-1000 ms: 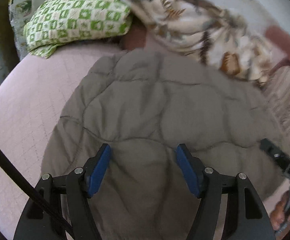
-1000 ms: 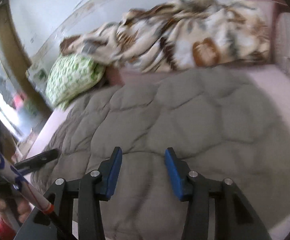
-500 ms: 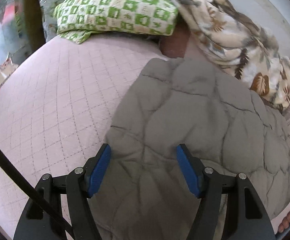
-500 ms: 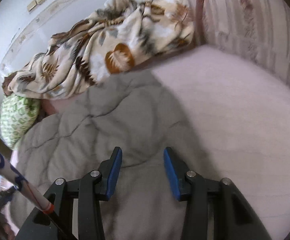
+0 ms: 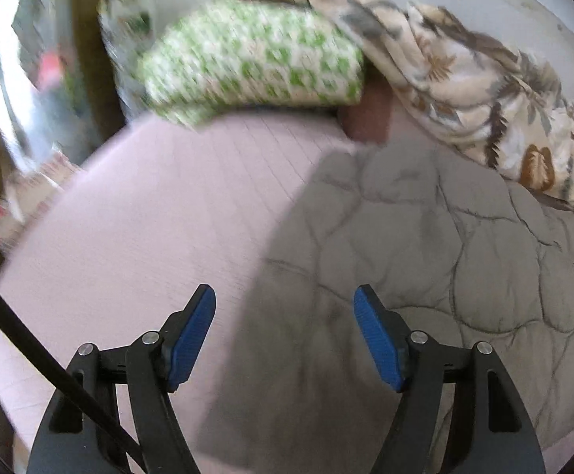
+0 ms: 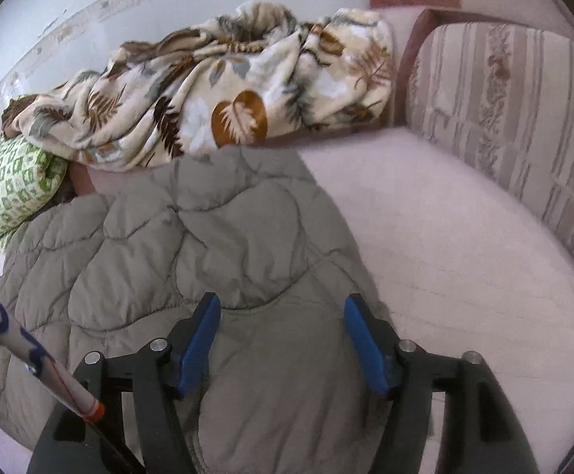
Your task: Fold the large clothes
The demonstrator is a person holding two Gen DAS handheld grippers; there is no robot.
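A grey quilted garment (image 5: 425, 256) lies spread on the pink bed cover (image 5: 168, 217). My left gripper (image 5: 285, 300) hovers over its left edge, one blue pad above the pink cover and the other above the grey fabric. Its jaws are opening slightly and nothing is between them. In the right wrist view the same garment (image 6: 207, 237) fills the lower left. My right gripper (image 6: 283, 308) is above its near right part. The right jaws are opening; grey fabric lies below them and the pads do not press on it.
A green-patterned pillow (image 5: 247, 59) and a crumpled leaf-print blanket (image 6: 227, 98) lie along the far wall. A striped cushion (image 6: 504, 98) bounds the bed on the right, with bare pink cover (image 6: 445, 237) before it. A black cable (image 5: 30, 347) crosses the left view.
The left view has swung leftward, so more pink cover shows. The right view has swung rightward toward the striped cushion. The right jaws have spread wider.
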